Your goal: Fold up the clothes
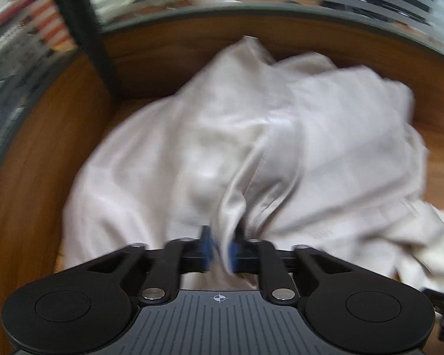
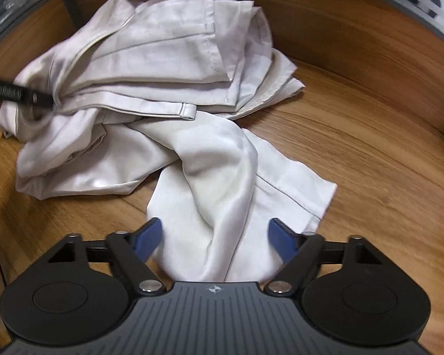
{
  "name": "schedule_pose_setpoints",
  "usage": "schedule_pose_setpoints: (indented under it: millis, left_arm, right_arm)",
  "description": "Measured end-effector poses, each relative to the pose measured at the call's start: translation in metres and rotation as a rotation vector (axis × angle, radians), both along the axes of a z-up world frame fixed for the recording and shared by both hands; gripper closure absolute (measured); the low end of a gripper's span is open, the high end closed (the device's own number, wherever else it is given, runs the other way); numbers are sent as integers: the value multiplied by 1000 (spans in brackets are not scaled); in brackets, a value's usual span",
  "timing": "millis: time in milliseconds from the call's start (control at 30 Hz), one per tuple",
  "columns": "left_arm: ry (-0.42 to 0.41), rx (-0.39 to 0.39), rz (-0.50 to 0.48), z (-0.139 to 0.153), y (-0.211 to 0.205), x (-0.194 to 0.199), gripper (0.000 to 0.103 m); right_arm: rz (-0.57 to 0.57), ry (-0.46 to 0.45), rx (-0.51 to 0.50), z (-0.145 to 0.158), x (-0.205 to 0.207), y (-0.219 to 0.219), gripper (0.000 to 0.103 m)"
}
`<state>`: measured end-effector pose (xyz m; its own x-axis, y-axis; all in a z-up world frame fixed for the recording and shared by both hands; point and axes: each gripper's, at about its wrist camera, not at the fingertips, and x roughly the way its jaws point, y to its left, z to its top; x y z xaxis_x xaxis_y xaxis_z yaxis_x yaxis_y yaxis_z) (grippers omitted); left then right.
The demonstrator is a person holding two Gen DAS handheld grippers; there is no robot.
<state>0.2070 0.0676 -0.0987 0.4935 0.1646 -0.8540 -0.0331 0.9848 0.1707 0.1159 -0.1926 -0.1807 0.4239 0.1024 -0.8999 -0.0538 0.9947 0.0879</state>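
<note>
One crumpled garment (image 2: 151, 68) awaits spreading: left gripper (image 1: 220, 247) pinches its fold at six o'clock; right gripper (image 2: 214, 241), splayed, should clamp next.

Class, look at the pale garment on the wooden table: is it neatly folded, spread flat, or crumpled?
Crumpled. The pale garment lies bunched in twisted, overlapping layers on the wooden table, with hems pointing different ways and one twisted end trailing towards the right gripper.

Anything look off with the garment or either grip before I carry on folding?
No damage shows. The pale garment lies bunched and twisted on the wooden table, not spread flat. The left gripper pinches only a narrow ridge of cloth. The right gripper is open, its fingers straddling a twisted end.
</note>
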Motion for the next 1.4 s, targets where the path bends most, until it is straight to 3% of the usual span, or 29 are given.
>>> schedule_pose_setpoints:
  millis: [33, 100, 133, 200, 433, 633, 733, 900, 1167, 1333, 1400]
  left_arm:
    - [-13, 14, 36, 1, 7, 5, 93]
    - [-12, 35, 89, 0, 21, 11, 94]
    - [-9, 46, 114, -2, 28, 14, 94]
    - [0, 62, 156, -4, 41, 19, 94]
    - [29, 36, 131, -3, 52, 4, 88]
    - [27, -87, 29, 20, 43, -25, 54]
    - [17, -106, -65, 30, 26, -37, 37]
    - [29, -133, -204, 37, -7, -46, 26]
    - [58, -122, -372, 23, -62, -41, 11]
    - [77, -116, -476, 15, -97, -38, 9]
    - [84, -113, -518, 12, -111, -36, 9]
  right_arm:
    - [10, -1, -10, -2, 2, 1, 47]
    - [11, -11, -29, -2, 2, -1, 88]
    - [8, -8, -20, -2, 2, -3, 96]
    - [-17, -2, -3, -2, -1, -11, 101]
    - [-106, -6, -4, 9, -39, -46, 101]
    - [-165, -15, -49, 25, -84, -65, 102]
    - [-217, -11, -57, 28, -104, -77, 102]
    - [-293, 4, -84, 32, -133, -94, 102]
    - [-406, 23, -77, 41, -174, -124, 101]
    - [-396, 3, -13, 53, -184, -116, 91]
    - [-370, -6, -5, 53, -184, -108, 76]
